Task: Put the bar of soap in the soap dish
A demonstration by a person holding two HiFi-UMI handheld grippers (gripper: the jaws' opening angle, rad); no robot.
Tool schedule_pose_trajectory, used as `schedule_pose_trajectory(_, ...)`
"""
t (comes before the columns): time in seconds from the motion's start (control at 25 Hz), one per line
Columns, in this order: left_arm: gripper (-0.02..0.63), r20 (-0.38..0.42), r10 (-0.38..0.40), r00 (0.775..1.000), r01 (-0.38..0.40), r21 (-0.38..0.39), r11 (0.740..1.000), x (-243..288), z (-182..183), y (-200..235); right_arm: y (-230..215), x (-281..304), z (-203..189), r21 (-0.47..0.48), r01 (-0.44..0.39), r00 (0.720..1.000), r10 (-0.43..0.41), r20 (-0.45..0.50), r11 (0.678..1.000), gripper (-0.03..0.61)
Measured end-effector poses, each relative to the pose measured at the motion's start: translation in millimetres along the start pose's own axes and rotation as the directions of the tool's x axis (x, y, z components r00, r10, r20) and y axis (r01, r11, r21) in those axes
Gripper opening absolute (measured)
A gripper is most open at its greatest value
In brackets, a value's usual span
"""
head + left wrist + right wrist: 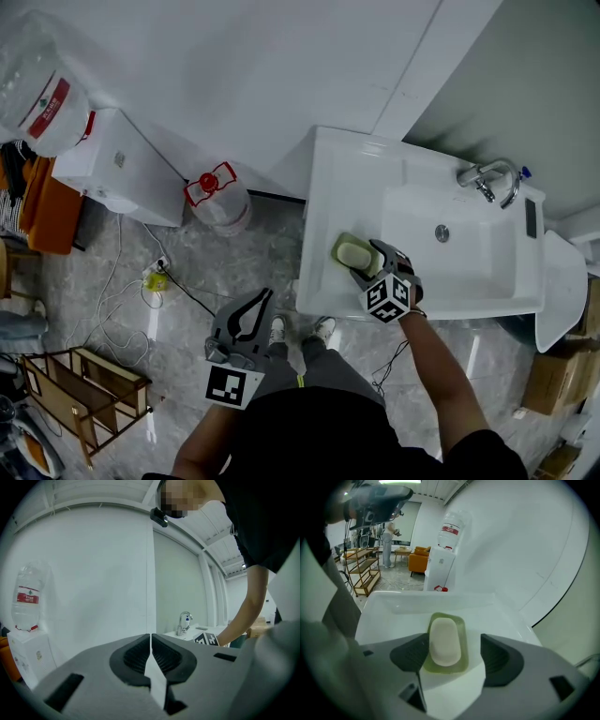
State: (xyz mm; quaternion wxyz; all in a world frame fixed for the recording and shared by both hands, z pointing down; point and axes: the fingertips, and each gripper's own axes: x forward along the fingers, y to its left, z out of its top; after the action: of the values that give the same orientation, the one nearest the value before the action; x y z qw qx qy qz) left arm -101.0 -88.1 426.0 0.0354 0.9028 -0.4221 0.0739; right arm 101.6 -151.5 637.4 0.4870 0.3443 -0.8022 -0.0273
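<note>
The bar of soap (444, 641) lies in the soap dish (464, 644). It looks hard and probably slick, best taken across its short width. My right gripper (454, 658) hangs over the dish, jaws released and wide. The sink (330, 159) ledge drops off just beside the dish. My left gripper (151, 641) is clenched and empty, well apart from the dish.

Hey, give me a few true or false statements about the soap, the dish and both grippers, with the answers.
The bar of soap lies in the soap dish. True.
The right gripper is clamped on the soap. False: its jaws stand apart, clear of the soap.
The left gripper has its jaws together with nothing between them. True.
The soap dish is red. False: it is green.
The left gripper hangs over the sink. False: it is over the floor, beside the sink.
</note>
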Motion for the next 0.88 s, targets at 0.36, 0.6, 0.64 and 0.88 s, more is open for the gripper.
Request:
schedule_pose_trajectory(0.36, 0.029, 0.011, -0.037, 0.999, 0.037, 0.007, 0.999, 1.5, 3.8, -3.1, 11.9, -5.7, -2.1, -0.019, -0.012, 0.999, 0.012, -0.03, 1.0, 0.324)
schedule_pose_trajectory(0.6, 0.029, 0.023, -0.068, 0.997, 0.067, 0.016, 0.998, 5.1, 8.5, -7.4, 9.5, -15.5, -2.0, 0.008, 0.017, 1.0, -0.017, -0.024, 1.0, 0.322)
schedule_pose_trajectory(0.64, 0.029, 0.024, -0.074, 0.997, 0.073, 0.017, 0.997, 5.9, 9.3, -8.0, 7.9, -18.1, -0.9, 0.02, 0.026, 0.999, -0.026, -0.018, 0.999, 0.322)
schedule_pose_trajectory(0.88, 0.029, 0.029, -0.111, 0.993, 0.11, 0.025, 0.994, 10.3, 10.3, -14.3, 2.2, -36.3, 6.9, 0.169, 0.061, 0.997, -0.067, 0.032, 0.984, 0.221)
